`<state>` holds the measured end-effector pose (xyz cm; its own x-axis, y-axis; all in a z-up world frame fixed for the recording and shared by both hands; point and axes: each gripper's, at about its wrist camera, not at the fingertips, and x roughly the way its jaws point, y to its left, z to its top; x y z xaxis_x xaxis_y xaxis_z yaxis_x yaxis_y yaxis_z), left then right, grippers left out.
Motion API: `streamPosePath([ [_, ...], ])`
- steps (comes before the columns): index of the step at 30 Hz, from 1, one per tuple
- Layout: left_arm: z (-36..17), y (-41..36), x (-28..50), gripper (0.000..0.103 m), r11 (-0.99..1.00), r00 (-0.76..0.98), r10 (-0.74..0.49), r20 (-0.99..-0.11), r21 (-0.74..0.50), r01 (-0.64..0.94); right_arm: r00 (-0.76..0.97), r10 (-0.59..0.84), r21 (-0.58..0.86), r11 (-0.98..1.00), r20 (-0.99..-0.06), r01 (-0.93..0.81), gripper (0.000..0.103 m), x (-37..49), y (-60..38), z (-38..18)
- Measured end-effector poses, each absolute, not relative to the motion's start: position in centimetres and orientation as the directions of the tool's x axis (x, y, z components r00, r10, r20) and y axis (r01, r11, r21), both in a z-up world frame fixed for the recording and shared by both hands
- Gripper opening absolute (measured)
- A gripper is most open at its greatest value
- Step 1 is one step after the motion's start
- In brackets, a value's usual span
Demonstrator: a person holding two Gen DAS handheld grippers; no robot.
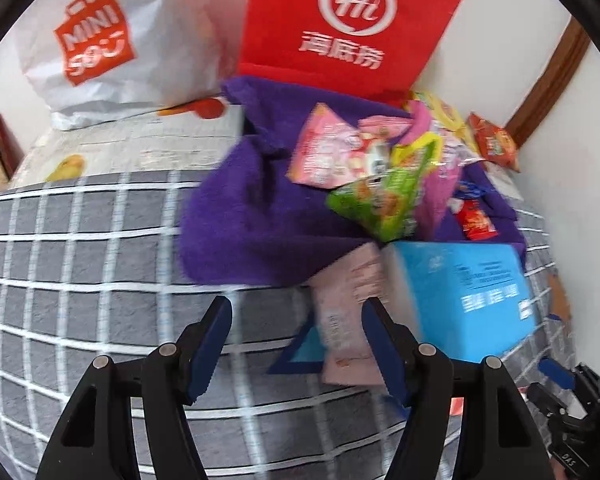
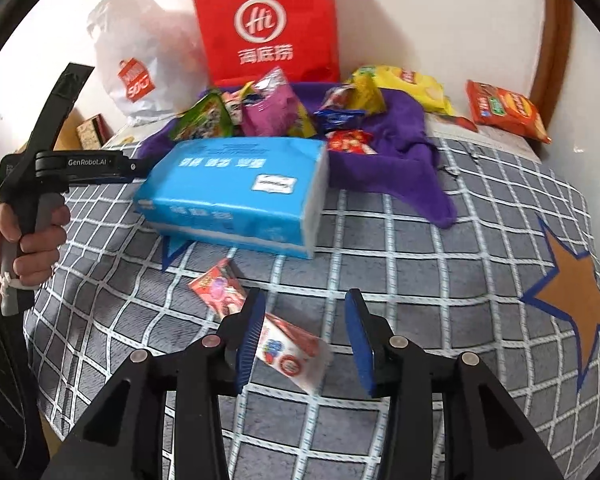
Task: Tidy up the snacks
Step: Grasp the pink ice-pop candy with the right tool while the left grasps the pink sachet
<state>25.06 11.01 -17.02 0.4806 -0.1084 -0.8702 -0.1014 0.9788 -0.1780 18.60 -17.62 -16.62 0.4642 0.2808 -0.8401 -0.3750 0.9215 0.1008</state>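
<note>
Several snack packets lie on a purple towel (image 1: 236, 216) (image 2: 400, 160): a pink one (image 1: 332, 148), a green one (image 1: 380, 200) (image 2: 204, 118), a magenta one (image 2: 272, 108), a yellow bag (image 2: 412, 84) and an orange-red bag (image 2: 508, 110) (image 1: 494, 142). A blue tissue pack (image 2: 236, 196) (image 1: 464, 300) lies in front. My left gripper (image 1: 296, 320) is open and empty over the checked blanket, beside a pale pink packet (image 1: 348, 312). My right gripper (image 2: 306, 318) is open, with a red-white snack packet (image 2: 292, 354) lying between its fingers, and another red packet (image 2: 220, 290) just beyond.
A red paper bag (image 1: 352, 20) (image 2: 268, 24) and a white Miniso bag (image 1: 100, 48) (image 2: 140, 56) stand against the wall. The grey checked blanket (image 2: 440, 280) has an orange star patch (image 2: 572, 300). A wooden bed frame (image 1: 548, 80) runs on the right.
</note>
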Motion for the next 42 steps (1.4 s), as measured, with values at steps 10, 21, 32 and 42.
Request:
streamPosePath([
  [10,-16.8,12.3,23.8,0.063,0.961,0.494,-0.206,-0.845,-0.27,-0.062,0.405,0.331,0.132,0.886,-0.852,-0.445,0.043,19.2,-15.4,-18.3],
  [21,-18.8,10.8,25.4,0.045,0.903,0.447,-0.382,-0.809,-0.429,-0.006,0.367,0.347,0.139,0.862,-0.863,-0.487,0.048,19.0,-14.6,-19.7],
  [32,-18.5,10.6,24.5,0.032,0.93,0.455,-0.326,-0.829,-0.368,-0.005,0.376,0.329,0.102,0.854,-0.866,-0.51,0.031,18.7,-13.8,-20.4],
  [42,-18.3,9.8,23.7,0.038,0.991,0.45,-0.117,-0.885,-0.136,-0.01,0.397,0.321,0.095,0.864,-0.86,-0.494,0.031,18.7,-14.0,-20.5],
])
